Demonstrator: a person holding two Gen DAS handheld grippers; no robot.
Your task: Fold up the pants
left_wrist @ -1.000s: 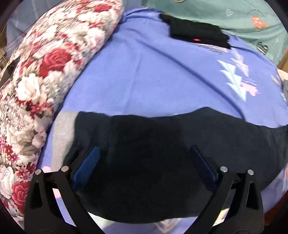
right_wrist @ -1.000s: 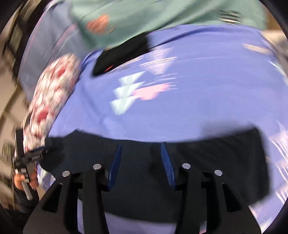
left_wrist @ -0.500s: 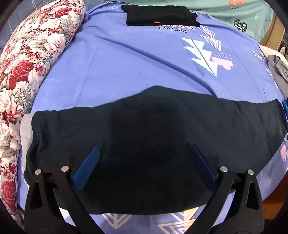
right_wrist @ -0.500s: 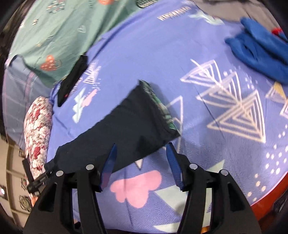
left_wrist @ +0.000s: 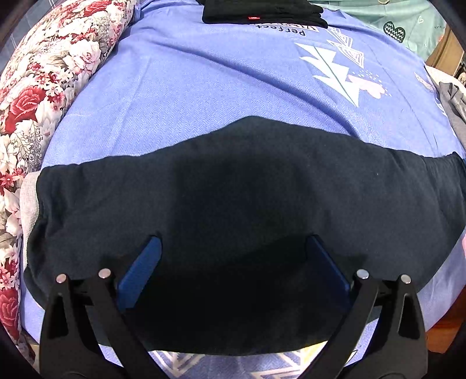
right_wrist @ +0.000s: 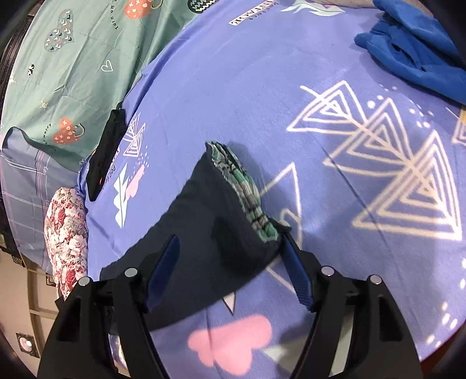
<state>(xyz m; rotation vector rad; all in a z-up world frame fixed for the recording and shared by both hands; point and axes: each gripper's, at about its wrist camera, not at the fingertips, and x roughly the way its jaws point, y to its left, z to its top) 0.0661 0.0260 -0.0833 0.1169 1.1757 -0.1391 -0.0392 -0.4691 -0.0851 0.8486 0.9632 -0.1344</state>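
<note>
Dark navy pants (left_wrist: 238,198) lie flat in a long strip across the purple bed sheet (left_wrist: 221,81). A grey cuff (left_wrist: 29,204) shows at their left end. My left gripper (left_wrist: 233,247) is open and hovers over the middle of the pants, holding nothing. In the right wrist view the pants (right_wrist: 209,221) end at a waistband with a green plaid lining (right_wrist: 247,195). My right gripper (right_wrist: 230,245) is open and straddles that waistband end, one finger on each side.
A floral pillow (left_wrist: 49,75) lies along the left edge of the bed. A folded black garment (left_wrist: 262,11) lies at the far side. A blue garment (right_wrist: 413,55) lies at the far right, with a green patterned sheet (right_wrist: 75,58) behind.
Both grippers have pulled back from the pants. The right gripper has swung to the waistband end and opened wider. The pants now lie straighter on the sheet.
</note>
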